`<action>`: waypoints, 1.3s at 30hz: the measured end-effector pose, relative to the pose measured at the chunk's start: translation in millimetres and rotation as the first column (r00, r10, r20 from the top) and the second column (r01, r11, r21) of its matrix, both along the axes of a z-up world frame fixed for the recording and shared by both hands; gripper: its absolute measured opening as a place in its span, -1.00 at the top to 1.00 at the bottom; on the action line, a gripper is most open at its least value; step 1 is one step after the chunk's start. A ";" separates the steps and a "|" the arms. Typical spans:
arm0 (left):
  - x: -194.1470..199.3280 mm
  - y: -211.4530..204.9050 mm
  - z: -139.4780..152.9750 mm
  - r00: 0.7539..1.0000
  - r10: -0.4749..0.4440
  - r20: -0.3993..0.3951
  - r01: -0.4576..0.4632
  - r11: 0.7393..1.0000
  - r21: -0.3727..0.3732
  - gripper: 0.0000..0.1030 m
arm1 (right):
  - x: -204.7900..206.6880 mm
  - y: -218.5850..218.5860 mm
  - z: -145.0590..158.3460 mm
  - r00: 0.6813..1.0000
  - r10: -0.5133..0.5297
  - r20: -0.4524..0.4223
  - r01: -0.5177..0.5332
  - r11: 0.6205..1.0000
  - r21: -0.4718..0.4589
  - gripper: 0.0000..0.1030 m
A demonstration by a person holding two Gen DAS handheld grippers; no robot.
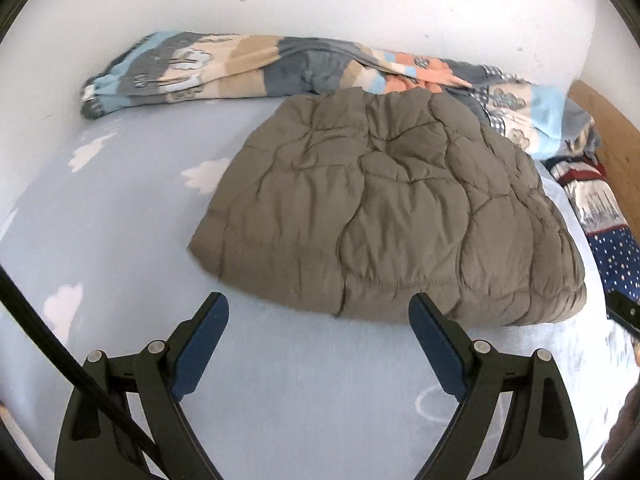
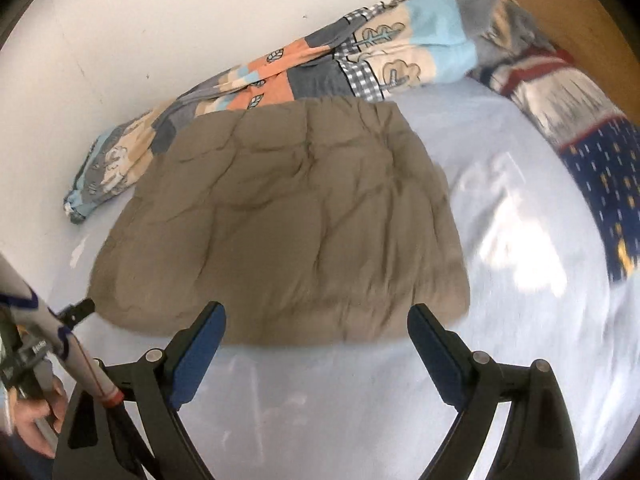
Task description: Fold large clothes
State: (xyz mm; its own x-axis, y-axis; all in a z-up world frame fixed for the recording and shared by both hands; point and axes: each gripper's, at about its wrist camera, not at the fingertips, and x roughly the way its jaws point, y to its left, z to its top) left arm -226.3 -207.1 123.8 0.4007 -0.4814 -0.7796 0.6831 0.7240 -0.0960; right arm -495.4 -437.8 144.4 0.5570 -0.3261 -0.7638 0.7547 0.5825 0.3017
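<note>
Just ahead of both tools, the brown puffy coat (image 1: 384, 208) lies folded flat on the bed (image 1: 120, 240).

Left to right: the left tool (image 1: 319, 309) is wide open with nothing between its blue pads (image 1: 200, 344), and it points down at the sheet just in front of the coat's near edge. The coat sits ahead of it and a bit to its right, in a neat block, so the fold looks done or nearly done, and I think the tools let go so it can rest. Behind the coat, a patchwork blanket (image 1: 224, 68) is bunched by the wall, touching the coat's far edge. The right tool (image 2: 317, 319) is wide open and empty too, tipped down the same way, with the coat straight ahead. A hand (image 2: 36, 416) shows low at its left.
</note>
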 end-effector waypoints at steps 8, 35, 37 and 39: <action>-11.2 -12.4 -16.3 0.993 0.018 0.115 -0.022 0.999 0.034 -0.78 | 8.7 21.0 -4.9 0.999 -0.009 0.047 0.011 0.999 -0.048 -0.83; 50.0 -39.8 -50.9 0.992 -0.010 0.125 0.002 0.998 0.063 -0.78 | 42.4 -21.0 -55.2 0.996 0.018 -0.088 -0.019 1.000 -0.015 -0.81; 52.8 -37.1 -49.4 0.990 0.006 0.144 -0.016 0.998 0.065 -0.78 | 40.9 -19.3 -49.7 0.997 0.015 -0.079 -0.018 0.999 -0.028 -0.81; 59.0 -32.7 -48.9 0.989 0.029 0.147 -0.038 0.998 0.059 -0.78 | 38.8 -19.6 -48.5 0.997 0.011 -0.077 -0.014 0.999 -0.030 -0.81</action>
State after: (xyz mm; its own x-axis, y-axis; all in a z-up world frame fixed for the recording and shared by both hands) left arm -167.4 -239.9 74.8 0.5275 -0.4184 -0.7394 0.6615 0.7483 0.0485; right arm -456.6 -457.4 95.9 0.5015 -0.3434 -0.7941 0.7676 0.6000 0.2253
